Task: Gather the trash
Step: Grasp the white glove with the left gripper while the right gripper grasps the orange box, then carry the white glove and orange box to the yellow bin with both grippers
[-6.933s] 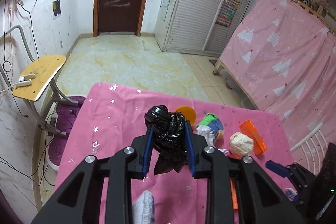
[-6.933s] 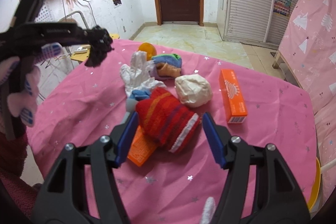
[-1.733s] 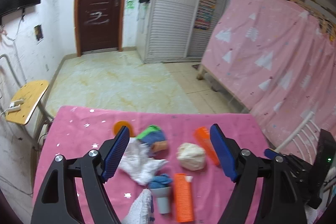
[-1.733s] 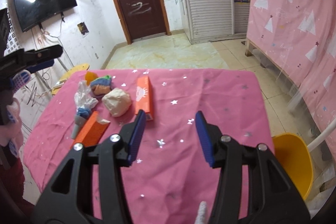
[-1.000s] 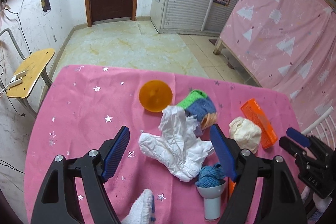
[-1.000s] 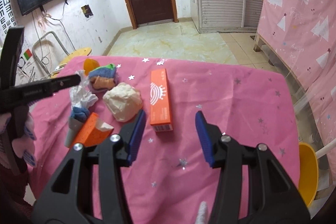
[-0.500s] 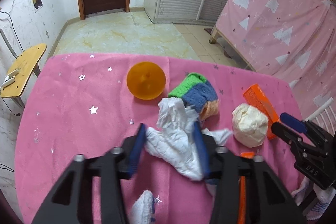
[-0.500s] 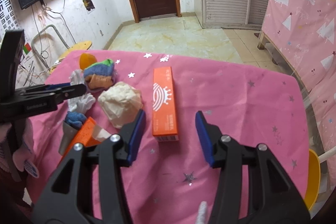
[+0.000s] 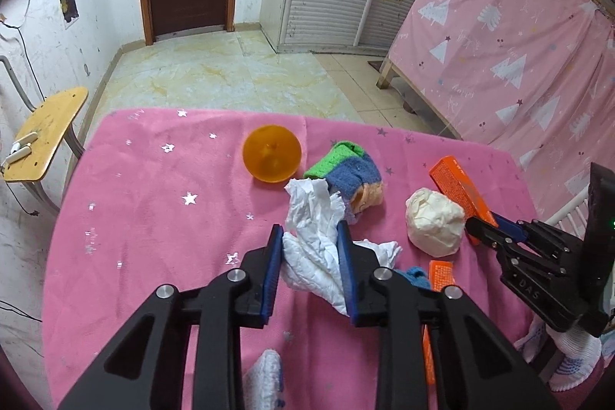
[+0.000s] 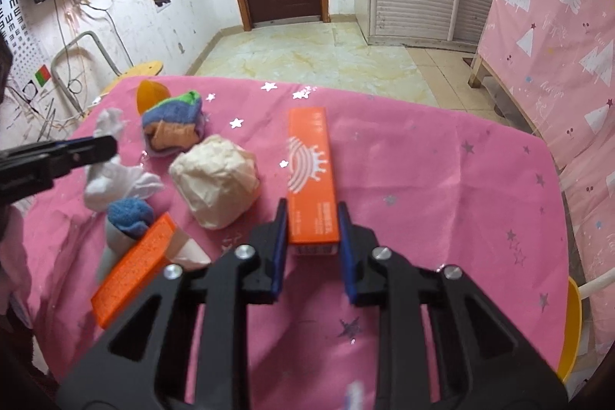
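Crumpled white tissue [image 9: 313, 241], on the pink tabletop [image 9: 153, 218]: pinched between the closing fingers [image 9: 273, 264] of the left gripper [image 9: 309, 237]. Long orange box [image 10: 312, 175], flat on the tabletop: near end clamped between the closing fingers [image 10: 278, 248] of the right gripper [image 10: 310, 218]. Adjacent: cream paper wad [image 10: 215, 179], striped cloth bundle [image 9: 351, 171], orange bowl [image 9: 271, 153], second orange box [image 10: 134, 260].

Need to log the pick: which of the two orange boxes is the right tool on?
The right tool is closing on the orange box with the white crown print; the plain orange box lies apart, beside the cream wad.
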Demonstrator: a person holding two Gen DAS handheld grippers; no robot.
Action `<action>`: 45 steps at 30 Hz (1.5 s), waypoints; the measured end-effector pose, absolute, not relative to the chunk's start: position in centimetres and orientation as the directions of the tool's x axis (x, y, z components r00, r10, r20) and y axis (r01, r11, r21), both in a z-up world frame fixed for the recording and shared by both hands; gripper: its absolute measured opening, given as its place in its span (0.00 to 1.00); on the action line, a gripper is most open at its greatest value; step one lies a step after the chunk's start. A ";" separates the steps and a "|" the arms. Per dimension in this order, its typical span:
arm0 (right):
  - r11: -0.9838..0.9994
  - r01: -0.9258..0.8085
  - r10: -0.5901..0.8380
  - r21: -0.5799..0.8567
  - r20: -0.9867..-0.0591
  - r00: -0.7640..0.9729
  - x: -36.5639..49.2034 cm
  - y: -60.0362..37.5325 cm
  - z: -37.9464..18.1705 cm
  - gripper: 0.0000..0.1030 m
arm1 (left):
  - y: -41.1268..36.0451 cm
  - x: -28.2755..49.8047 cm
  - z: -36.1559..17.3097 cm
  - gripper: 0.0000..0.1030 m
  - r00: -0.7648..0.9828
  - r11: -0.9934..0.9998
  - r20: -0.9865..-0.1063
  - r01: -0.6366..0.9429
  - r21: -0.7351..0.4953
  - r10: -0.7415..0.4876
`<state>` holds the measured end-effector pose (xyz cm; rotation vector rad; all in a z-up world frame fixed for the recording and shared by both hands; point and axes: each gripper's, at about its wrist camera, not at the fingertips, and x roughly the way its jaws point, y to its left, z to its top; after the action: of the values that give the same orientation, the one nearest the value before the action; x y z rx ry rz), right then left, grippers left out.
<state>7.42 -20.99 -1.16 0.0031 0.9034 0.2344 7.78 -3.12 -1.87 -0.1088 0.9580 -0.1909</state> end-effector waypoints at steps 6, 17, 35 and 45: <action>0.972 -0.205 0.219 0.114 -0.751 0.622 6.0 -21.4 -0.1 0.22 | -2.9 6.8 0.0 0.19 0.593 0.980 -0.781 0.105 -0.166 -0.196; 0.976 -0.167 0.215 0.138 -0.702 0.678 3.3 -24.7 2.1 0.22 | -6.1 4.5 3.4 0.19 0.645 0.982 -0.740 0.146 -0.121 -0.188; 0.977 -0.008 0.143 0.211 -0.631 0.762 -2.3 -35.3 3.1 0.22 | -17.1 1.6 6.4 0.20 0.653 0.954 -0.718 0.294 -0.050 -0.239; 0.966 0.113 0.062 0.234 -0.631 0.774 -5.6 -42.4 1.8 0.22 | -25.3 0.1 6.2 0.20 0.612 0.909 -0.728 0.414 -0.039 -0.310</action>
<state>-5.56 -42.39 1.79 0.2666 0.6878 -0.0276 0.06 -25.33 6.16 0.1384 0.8109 -0.4190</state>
